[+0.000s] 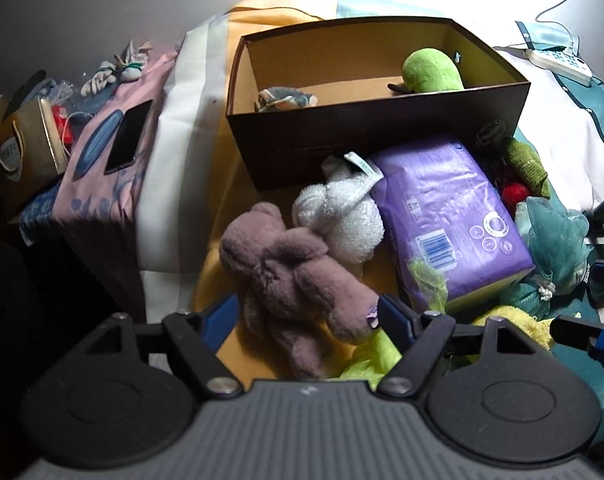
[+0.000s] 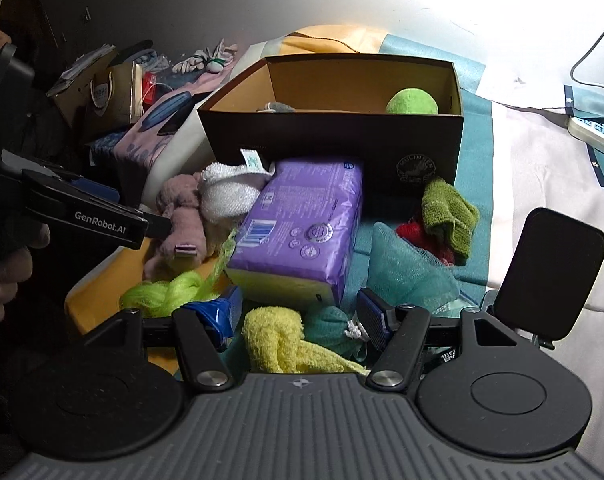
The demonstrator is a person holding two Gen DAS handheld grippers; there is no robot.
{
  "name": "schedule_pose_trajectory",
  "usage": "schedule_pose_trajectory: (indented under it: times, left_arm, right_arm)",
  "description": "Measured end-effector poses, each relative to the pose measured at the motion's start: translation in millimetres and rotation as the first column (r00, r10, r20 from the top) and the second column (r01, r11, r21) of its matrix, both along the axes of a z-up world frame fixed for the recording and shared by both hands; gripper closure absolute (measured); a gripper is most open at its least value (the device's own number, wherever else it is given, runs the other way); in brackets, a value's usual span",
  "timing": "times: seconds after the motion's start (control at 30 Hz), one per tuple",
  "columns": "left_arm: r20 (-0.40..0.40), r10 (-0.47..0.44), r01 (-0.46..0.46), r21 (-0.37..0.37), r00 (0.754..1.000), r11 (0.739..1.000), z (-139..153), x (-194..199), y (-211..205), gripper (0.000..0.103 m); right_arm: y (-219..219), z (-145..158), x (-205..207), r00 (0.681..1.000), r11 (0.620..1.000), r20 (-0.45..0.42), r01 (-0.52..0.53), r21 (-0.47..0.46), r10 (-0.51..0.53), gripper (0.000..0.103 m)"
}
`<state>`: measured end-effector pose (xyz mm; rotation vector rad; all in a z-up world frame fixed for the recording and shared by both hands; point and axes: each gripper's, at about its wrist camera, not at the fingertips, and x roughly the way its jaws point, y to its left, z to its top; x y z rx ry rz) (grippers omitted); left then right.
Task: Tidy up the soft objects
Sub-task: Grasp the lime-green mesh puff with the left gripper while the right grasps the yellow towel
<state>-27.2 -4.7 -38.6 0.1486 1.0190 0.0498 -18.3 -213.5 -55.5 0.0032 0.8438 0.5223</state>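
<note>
Soft objects, assorted lot, heaped on the bedding just in front of a dark cardboard box (image 1: 382,136).

Item 1: mauve plush bear (image 1: 290,276). Laid on its side on the yellow cloth (image 1: 222,280), touching the white fluffy toy (image 1: 342,216). The left gripper (image 1: 308,316) is spread wide, a blue pad on either side of the bear's lower body; whether the pads touch the pile cannot be told. Judged light, fully compressible and non-slip; the torso is the thickest part and is best taken there, limbs being likely to stretch or slip out.

Item 2: yellow terry cloth (image 2: 286,344). Bunched between the fingers of the right gripper (image 2: 300,312), which is opened wide and not clamped. Judged limp; a grip on the bunched middle is advised so that it does not trail.

Item 3: purple soft pack (image 1: 450,220), leaning against the box front. Film wrapper judged slippery and bulky; a hold across the narrow edge is advised.

Item 4: teal mesh pouf (image 2: 410,264), green knitted piece (image 2: 450,208), lime mesh (image 2: 162,292). Very light, easily snagged.

Already in the box: green plush (image 1: 434,72) and a small blue-grey item (image 1: 286,98).
</note>
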Motion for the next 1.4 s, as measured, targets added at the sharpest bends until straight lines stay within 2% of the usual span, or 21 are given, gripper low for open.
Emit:
schedule_pose_trajectory:
  times: [0.3,0.77,1.03,1.27,1.4]
  left_arm:
    - [-0.036,0.006,-0.006,0.004,0.999,1.000,-11,-12,-7,0.024]
    - [-0.091,0.007,-0.008,-0.018,0.996,1.000,-30,-18,-3,0.023]
    - [-0.073,-0.062,0.056,-0.079,0.995,0.995,-35,-32,7,0.021]
    - [-0.060,-0.181,0.172,-0.138,0.982,0.976,-43,-45,3,0.019]
    - [-0.063,-0.203,0.191,-0.161,0.977,0.968,-46,-43,0,0.018]
  right_arm:
    - [6,-12,-9,0.999,0.999,-0.017,-0.044,-0.021,0.044,0.054]
    - [19,-17,-16,0.995,0.993,0.024,-0.097,-0.065,0.099,0.054]
    - [19,-18,-15,0.994,0.992,0.032,-0.102,-0.069,0.104,0.054]
    - [20,-19,-14,0.992,0.991,0.025,-0.121,-0.059,0.123,0.054]
    - [26,-21,-15,0.987,0.986,0.030,-0.154,-0.070,0.156,0.055]
